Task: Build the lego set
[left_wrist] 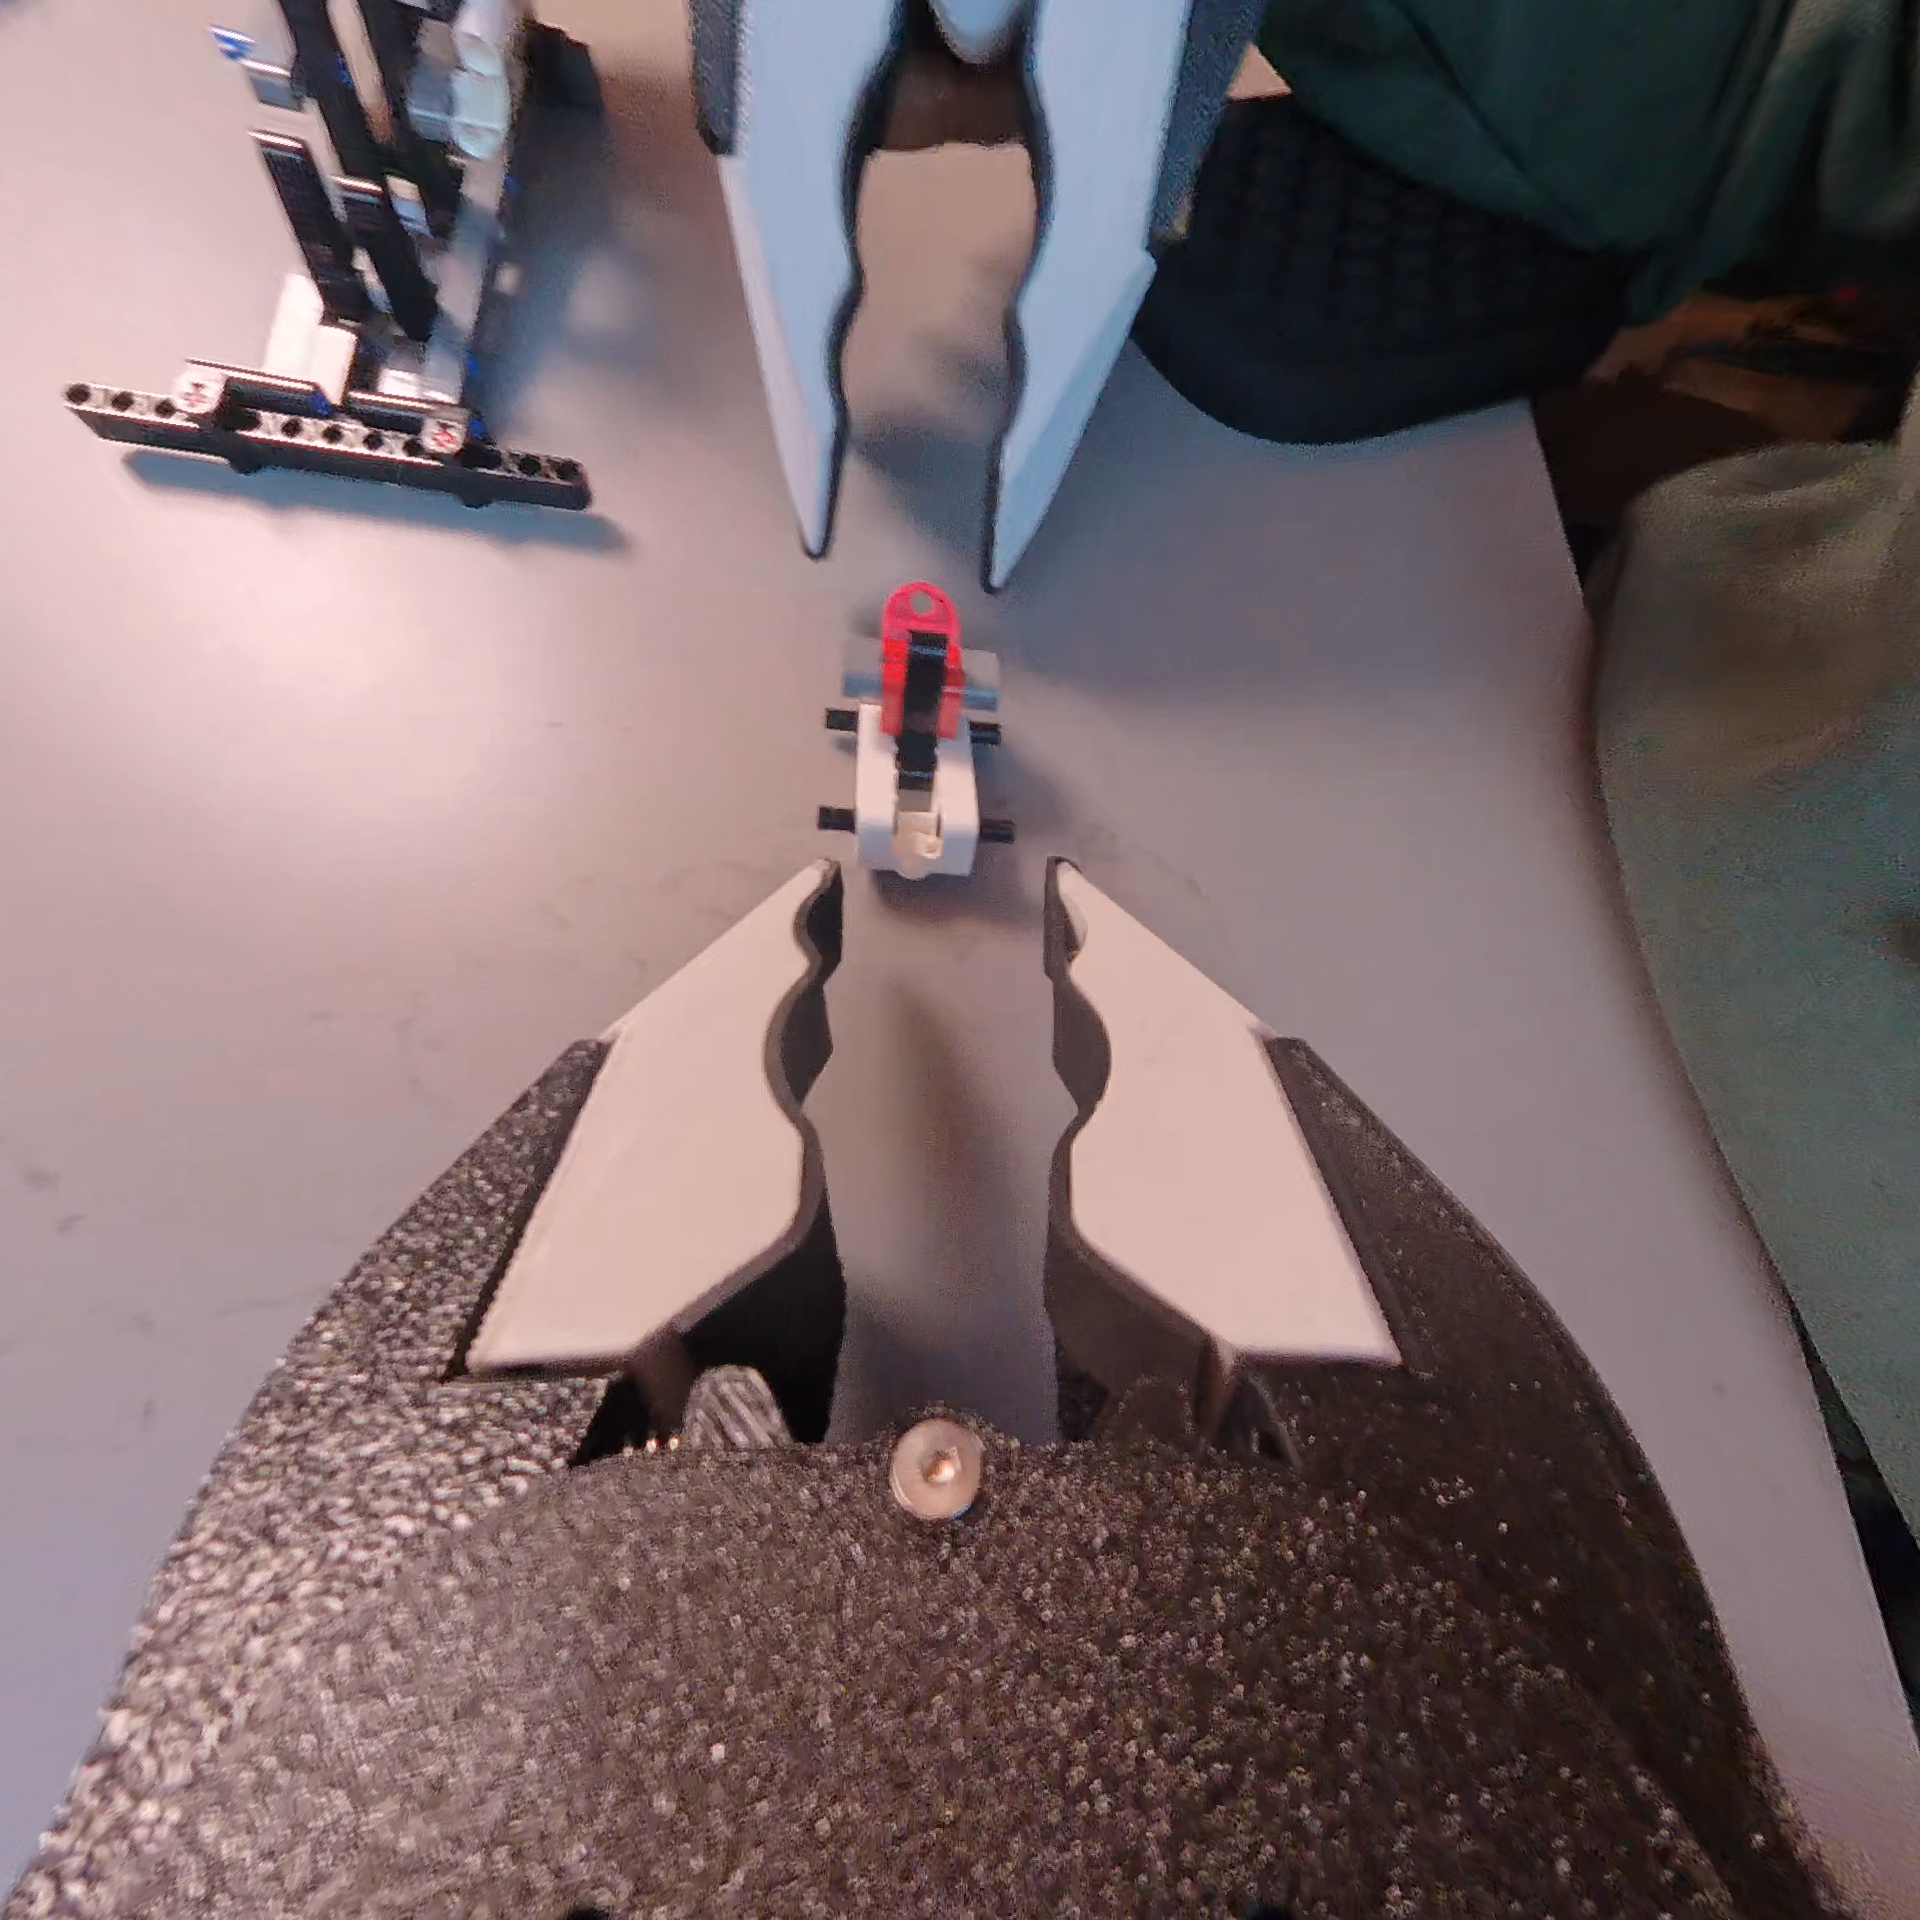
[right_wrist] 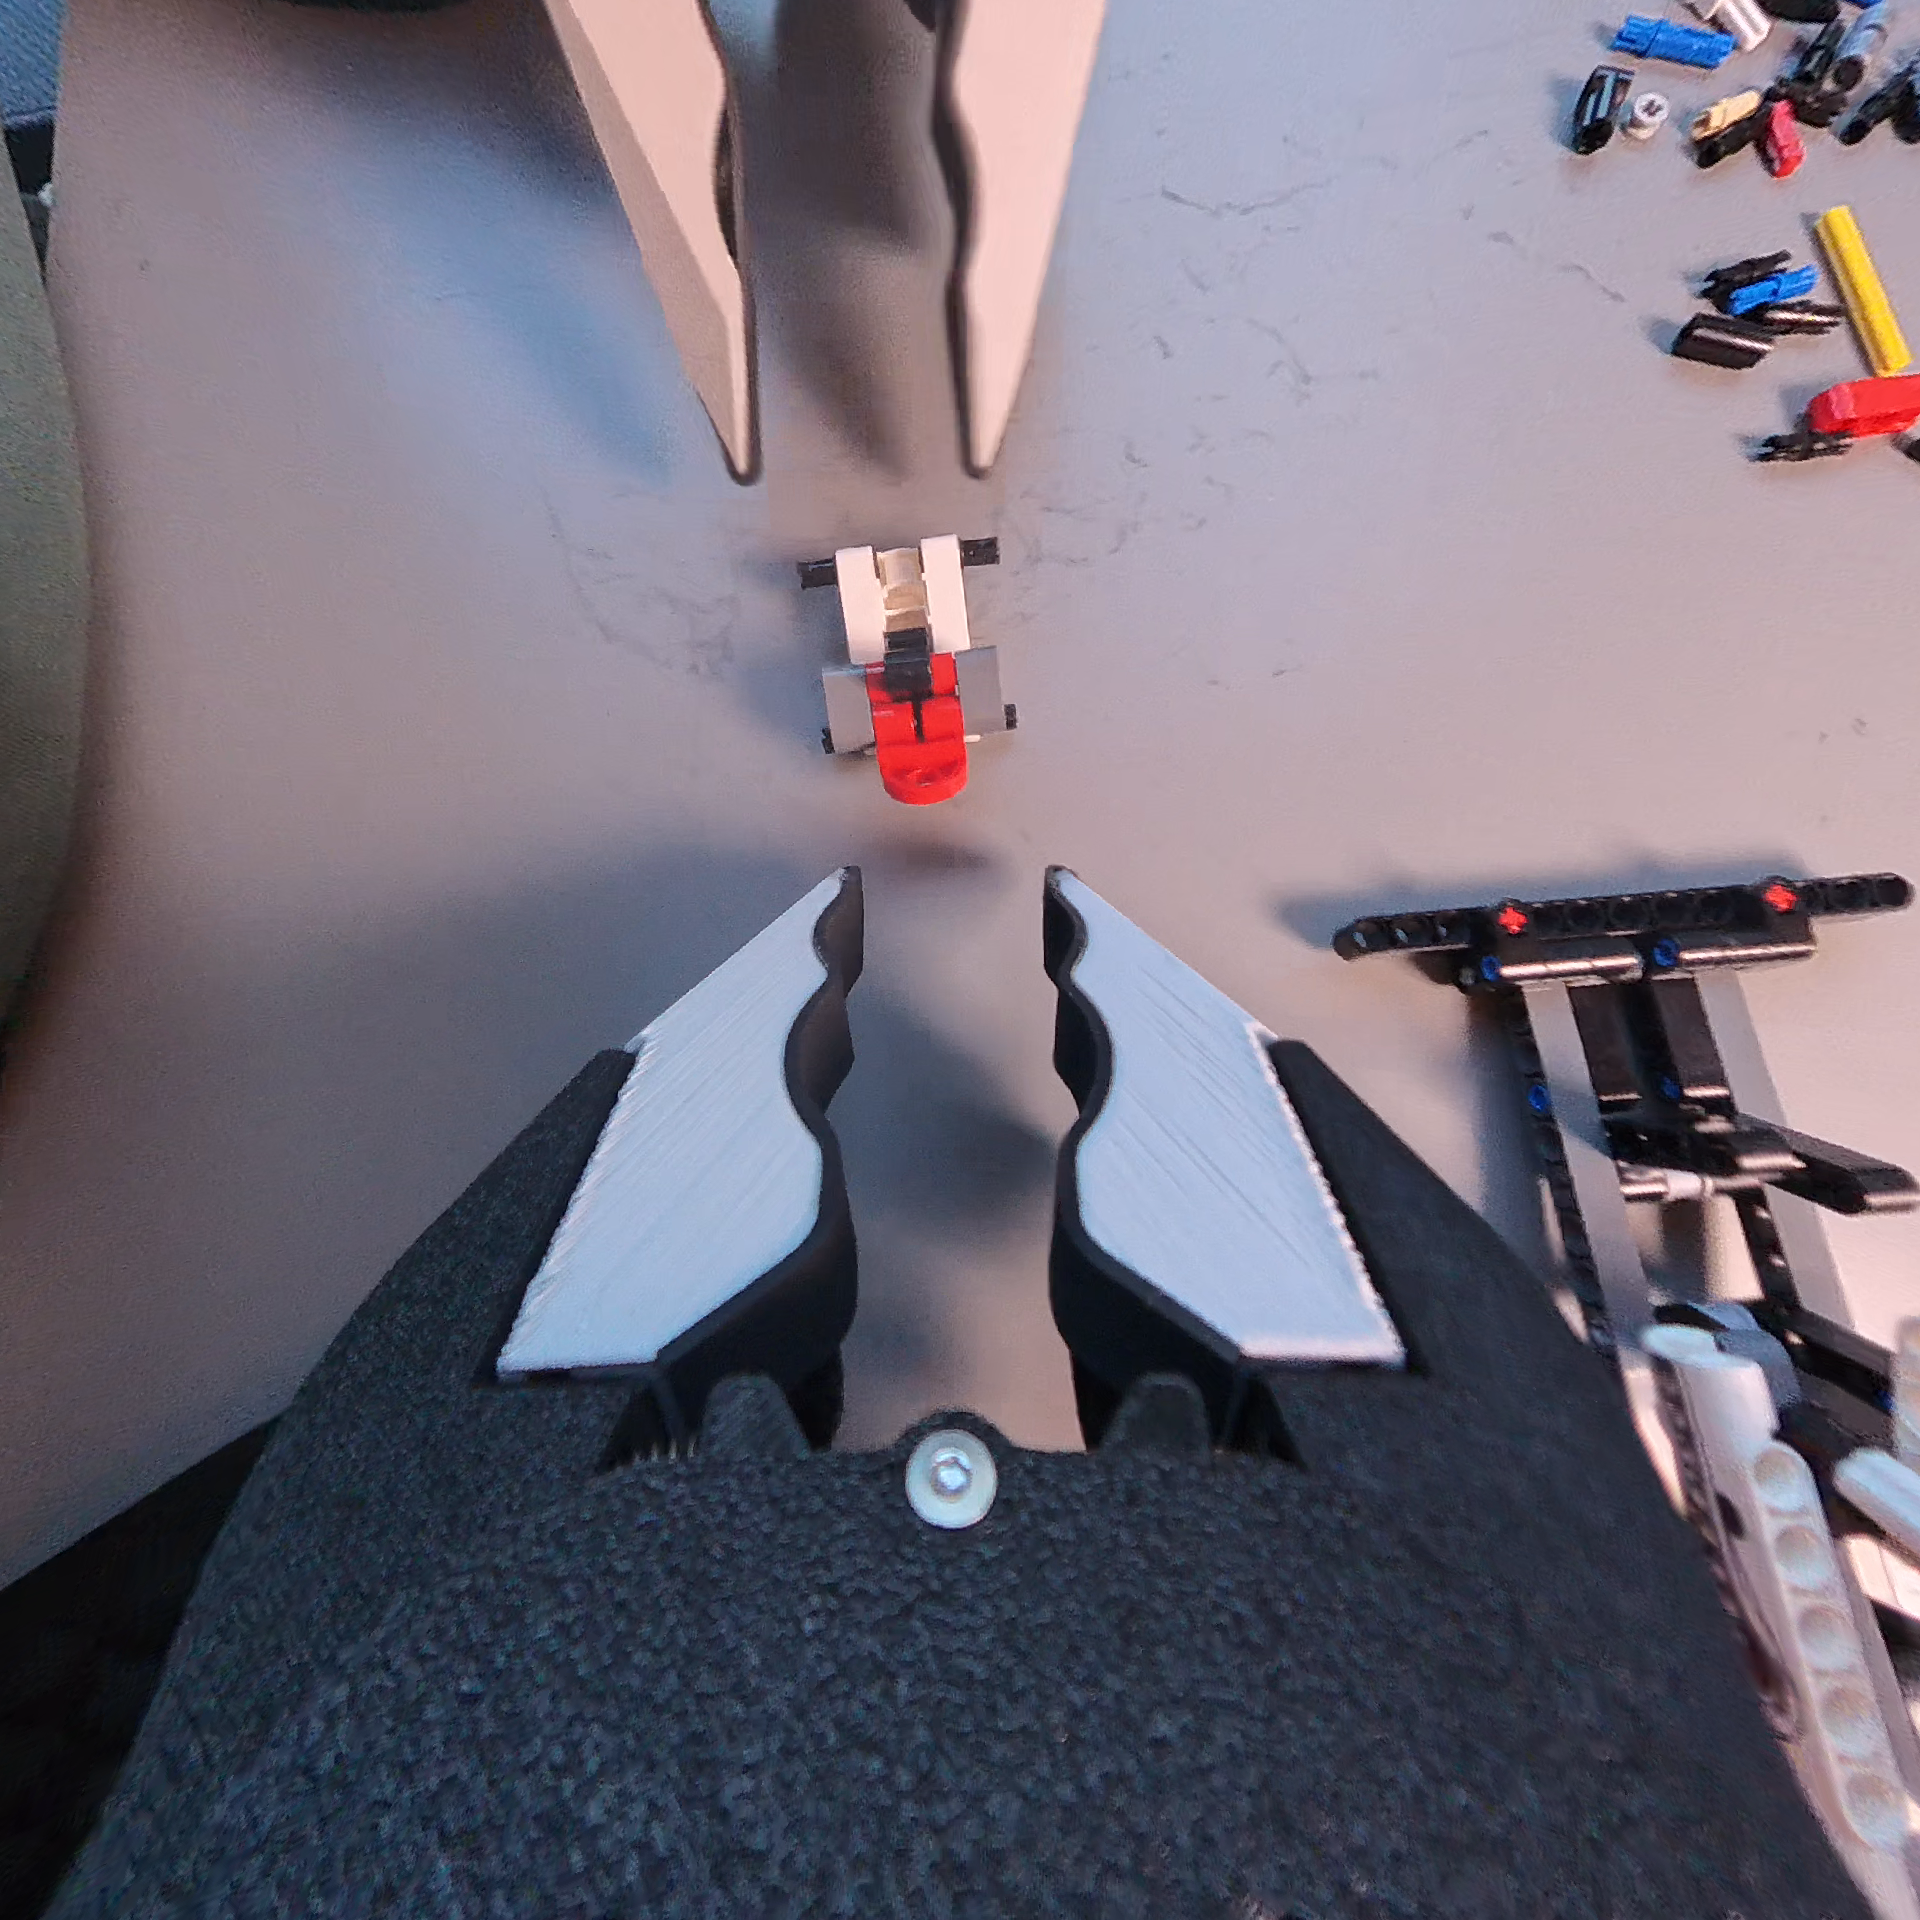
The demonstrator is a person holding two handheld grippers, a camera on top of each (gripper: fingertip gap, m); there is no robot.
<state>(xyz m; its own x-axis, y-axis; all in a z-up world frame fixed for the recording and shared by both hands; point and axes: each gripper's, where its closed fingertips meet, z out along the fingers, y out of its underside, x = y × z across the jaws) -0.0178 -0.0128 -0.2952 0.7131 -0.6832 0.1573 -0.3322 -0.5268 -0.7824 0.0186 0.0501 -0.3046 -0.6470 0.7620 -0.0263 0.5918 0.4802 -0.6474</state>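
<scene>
Grey table — scuffed, loose pieces at one corner.

Opposed close wrist views, shared small lego assembly.

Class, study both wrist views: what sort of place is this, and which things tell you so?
Probably an indoor work desk used as a building bench: a smooth grey tabletop, loose small coloured plastic building pieces scattered on it, and a dark mesh-backed chair at its edge.
</scene>
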